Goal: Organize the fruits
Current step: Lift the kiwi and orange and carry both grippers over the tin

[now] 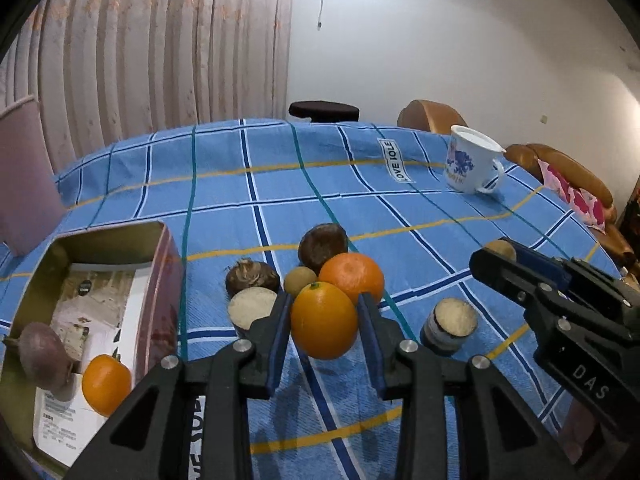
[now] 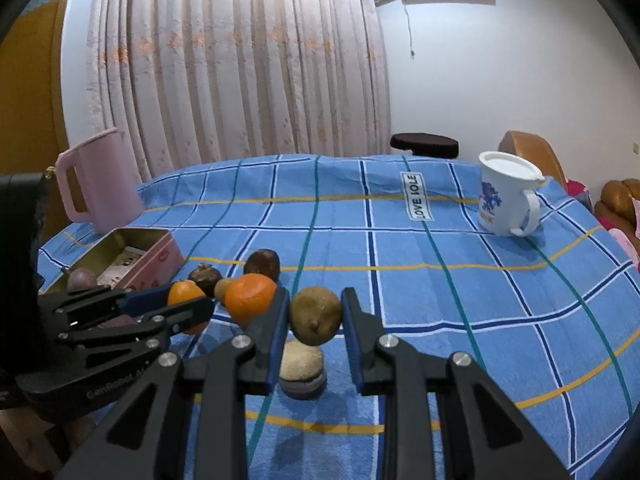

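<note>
The left tool (image 1: 324, 316) was clamped on an orange (image 1: 323, 321), its blue pads pressed against both sides of the fruit, which was raised off the blue checked table (image 1: 400, 208). Just beyond that tool's tips lay a second orange (image 1: 352, 276), a small tan fruit (image 1: 299, 280) and two dark brown fruits, huddled together. To its left stood an open tin box (image 1: 160, 280) holding another orange (image 1: 106, 384) and a purplish fruit (image 1: 42, 354). The right tool (image 2: 315, 316) was clamped on a brownish-green fruit (image 2: 315, 315), held above a cut-topped piece (image 2: 302, 368) resting on the table beneath its tips. A white mug (image 2: 506, 196) stood well beyond it to the right.
</note>
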A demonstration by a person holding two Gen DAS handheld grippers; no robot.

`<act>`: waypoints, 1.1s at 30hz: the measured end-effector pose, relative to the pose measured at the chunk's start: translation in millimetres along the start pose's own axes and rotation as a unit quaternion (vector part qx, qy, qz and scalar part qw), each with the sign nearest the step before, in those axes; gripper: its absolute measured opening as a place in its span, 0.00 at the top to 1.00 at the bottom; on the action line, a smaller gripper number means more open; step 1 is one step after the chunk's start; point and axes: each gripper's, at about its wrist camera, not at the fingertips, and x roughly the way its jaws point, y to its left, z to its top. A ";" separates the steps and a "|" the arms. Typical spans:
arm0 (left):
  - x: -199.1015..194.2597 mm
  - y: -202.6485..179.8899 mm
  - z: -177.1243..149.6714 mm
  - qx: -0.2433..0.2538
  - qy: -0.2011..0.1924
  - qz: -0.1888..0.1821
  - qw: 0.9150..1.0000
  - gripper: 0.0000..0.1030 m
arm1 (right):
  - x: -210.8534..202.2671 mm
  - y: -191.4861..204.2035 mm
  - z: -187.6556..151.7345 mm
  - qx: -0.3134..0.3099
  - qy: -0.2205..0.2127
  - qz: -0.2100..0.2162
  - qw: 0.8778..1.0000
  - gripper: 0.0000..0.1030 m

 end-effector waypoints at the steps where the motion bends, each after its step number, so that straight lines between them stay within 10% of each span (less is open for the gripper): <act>1: -1.4 0.4 -0.1 0.000 -0.004 0.003 1.000 0.66 | -0.4 0.9 0.3 -0.002 -0.001 0.001 1.000 0.72; 33: -35.9 -7.5 -5.3 0.019 -0.098 0.037 0.994 0.66 | -23.6 8.5 -1.0 -0.021 -0.062 0.016 0.998 0.72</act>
